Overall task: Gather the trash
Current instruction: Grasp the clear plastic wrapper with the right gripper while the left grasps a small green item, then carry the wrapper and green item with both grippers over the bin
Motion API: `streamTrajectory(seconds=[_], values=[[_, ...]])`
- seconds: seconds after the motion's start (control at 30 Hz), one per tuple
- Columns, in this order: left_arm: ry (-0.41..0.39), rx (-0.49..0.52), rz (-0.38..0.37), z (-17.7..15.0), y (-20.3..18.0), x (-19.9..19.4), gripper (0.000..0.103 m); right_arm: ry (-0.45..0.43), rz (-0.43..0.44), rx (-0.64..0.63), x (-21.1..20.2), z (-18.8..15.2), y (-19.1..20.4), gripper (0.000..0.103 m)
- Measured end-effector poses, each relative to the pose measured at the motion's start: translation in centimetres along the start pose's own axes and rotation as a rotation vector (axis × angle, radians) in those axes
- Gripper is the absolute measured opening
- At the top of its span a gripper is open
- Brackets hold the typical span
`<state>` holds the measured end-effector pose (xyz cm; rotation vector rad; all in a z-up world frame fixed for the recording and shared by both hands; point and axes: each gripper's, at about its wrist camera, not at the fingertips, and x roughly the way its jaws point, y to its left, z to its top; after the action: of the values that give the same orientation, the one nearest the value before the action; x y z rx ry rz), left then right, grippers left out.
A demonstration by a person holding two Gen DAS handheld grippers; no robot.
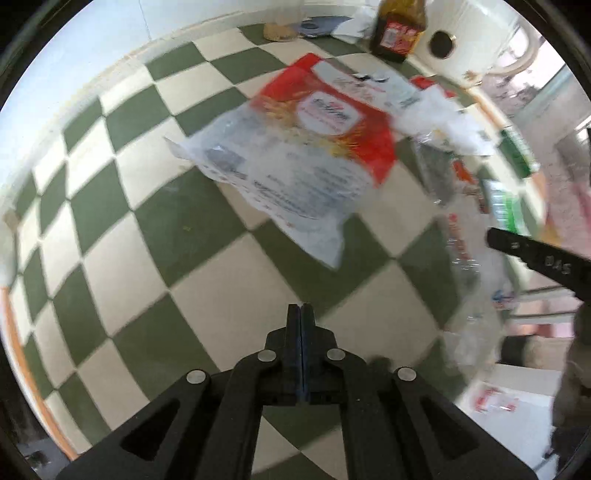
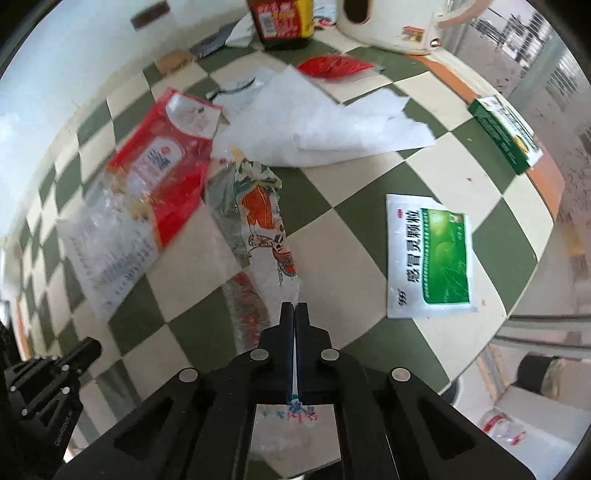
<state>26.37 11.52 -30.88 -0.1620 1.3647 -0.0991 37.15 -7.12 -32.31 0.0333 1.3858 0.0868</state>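
Over a round table (image 2: pixel 373 236) covered in a green-and-cream checked cloth, I point both tongs steeply down at the litter. My right gripper (image 2: pixel 294 310) is clamped on the near edge of a clear plastic wrapper (image 2: pixel 264 221) printed with an orange cartoon figure; a thin strip of the film runs between the two pads and out behind them. My left gripper (image 1: pixel 301 312) has its pads pressed flat together with nothing between them, above bare cloth just short of a large red-and-clear plastic bag (image 1: pixel 295 162) that lies flat and unheld. In the right wrist view the left tongs show at the lower left edge, near that bag's corner; in the left wrist view one black finger of the right tongs enters from the right.

A crumpled white sheet (image 2: pixel 317 125) lies beyond the wrapper, a green-and-white sachet (image 2: pixel 428 258) to its right, a green box (image 2: pixel 504 133) at the table's far rim. A dark bottle with a red label (image 2: pixel 282 22) and a cream pot (image 2: pixel 391 26) stand at the back.
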Motion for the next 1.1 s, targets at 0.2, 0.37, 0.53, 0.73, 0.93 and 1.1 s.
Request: streamTrajectory(seconds=[0.2,0.37,0.53,0.73,0.93,1.1], values=[[0.055,0.017,-0.164,-1.5,-1.3,0.2,0.042,-0.031,0.049,0.040,-3.5,-3.1,-2.0,0.000],[0.086,0.082,-0.135,-1.7,-4.2,1.9,0.042,-0.017,0.043,0.065,-3.2,-5.3,-3.0,0.000],[0.050,0.150,-0.009,-2.4,-5.9,1.9,0.017,-0.017,0.032,0.119,-2.8,-6.1,-3.6,0.000],[-0.033,0.212,0.083,-2.5,-8.4,0.5,0.016,-0.056,0.045,0.192,-4.5,-8.0,-6.7,0.000],[-0.126,0.316,0.043,-2.4,-15.1,-3.8,0.016,-0.115,0.077,0.322,-7.1,-11.4,-12.1,0.000],[-0.113,0.446,-0.052,-3.7,-24.3,-4.3,0.016,-0.166,0.085,0.486,-9.4,-16.8,-19.3,0.000]])
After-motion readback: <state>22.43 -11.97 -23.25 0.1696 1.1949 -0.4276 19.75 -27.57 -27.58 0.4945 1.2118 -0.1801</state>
